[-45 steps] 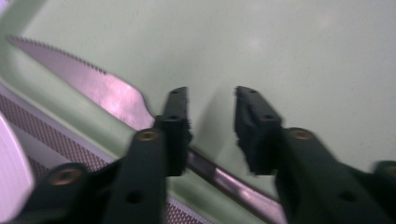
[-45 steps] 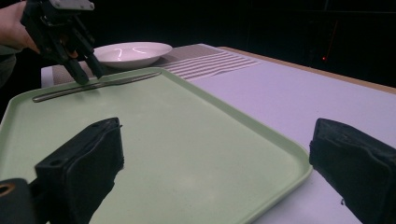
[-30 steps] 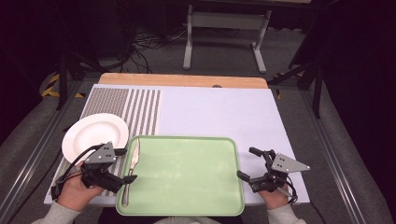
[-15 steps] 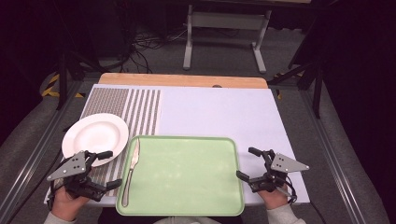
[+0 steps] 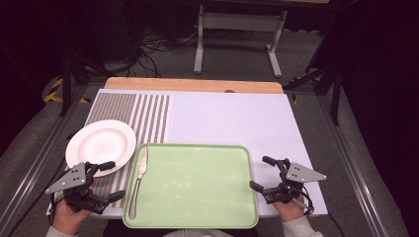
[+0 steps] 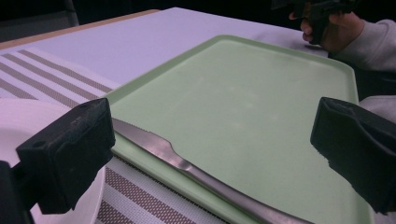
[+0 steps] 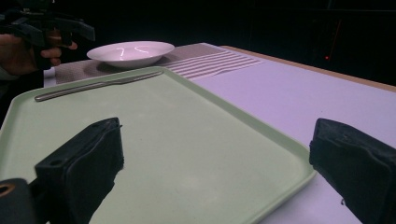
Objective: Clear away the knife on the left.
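Note:
A light green tray lies at the table's near edge. A steel table knife rests lengthwise along the tray's left rim, blade pointing away from me. To the left, a white plate sits on a striped placemat. My left gripper is open left of the knife, near the plate's front edge, holding nothing. In the left gripper view the knife runs between the open jaws. My right gripper is open and empty at the tray's right rim. In the right gripper view the tray, knife and plate lie ahead.
A white sheet covers most of the table, with a wooden strip at the far edge. Metal rails run along both sides. A grey stand and cables sit on the floor beyond.
My left gripper has drawn back to the left, from over the knife at the tray's left edge to beside the plate. The knife stays on the tray. The right gripper has not moved.

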The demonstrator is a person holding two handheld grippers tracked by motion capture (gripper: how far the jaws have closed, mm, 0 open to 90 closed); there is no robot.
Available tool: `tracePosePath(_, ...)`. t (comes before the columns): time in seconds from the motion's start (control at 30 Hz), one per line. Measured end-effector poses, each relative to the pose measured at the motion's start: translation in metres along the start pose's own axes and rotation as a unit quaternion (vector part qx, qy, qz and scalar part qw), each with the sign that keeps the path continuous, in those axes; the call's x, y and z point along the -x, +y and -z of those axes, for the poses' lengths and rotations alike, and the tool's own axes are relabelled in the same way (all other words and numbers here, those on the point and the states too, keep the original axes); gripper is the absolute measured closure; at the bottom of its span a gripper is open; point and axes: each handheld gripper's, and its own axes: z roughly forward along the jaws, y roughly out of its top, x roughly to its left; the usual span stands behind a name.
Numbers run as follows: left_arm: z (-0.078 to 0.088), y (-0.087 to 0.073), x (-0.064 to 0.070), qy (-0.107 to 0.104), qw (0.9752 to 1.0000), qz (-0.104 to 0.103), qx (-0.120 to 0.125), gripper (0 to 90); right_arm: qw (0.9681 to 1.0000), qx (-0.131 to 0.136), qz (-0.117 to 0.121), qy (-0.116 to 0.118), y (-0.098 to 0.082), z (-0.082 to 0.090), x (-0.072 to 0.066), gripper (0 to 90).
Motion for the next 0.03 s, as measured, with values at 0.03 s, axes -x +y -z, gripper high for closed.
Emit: tracePosePath(0.03,-0.0005,-0.0004,-0.0004,0.000,1.0000,0.004,0.004,0.4,1.0000,0.002,-0.001,-0.001,-0.0001,0.0006,0.0000,3.5)
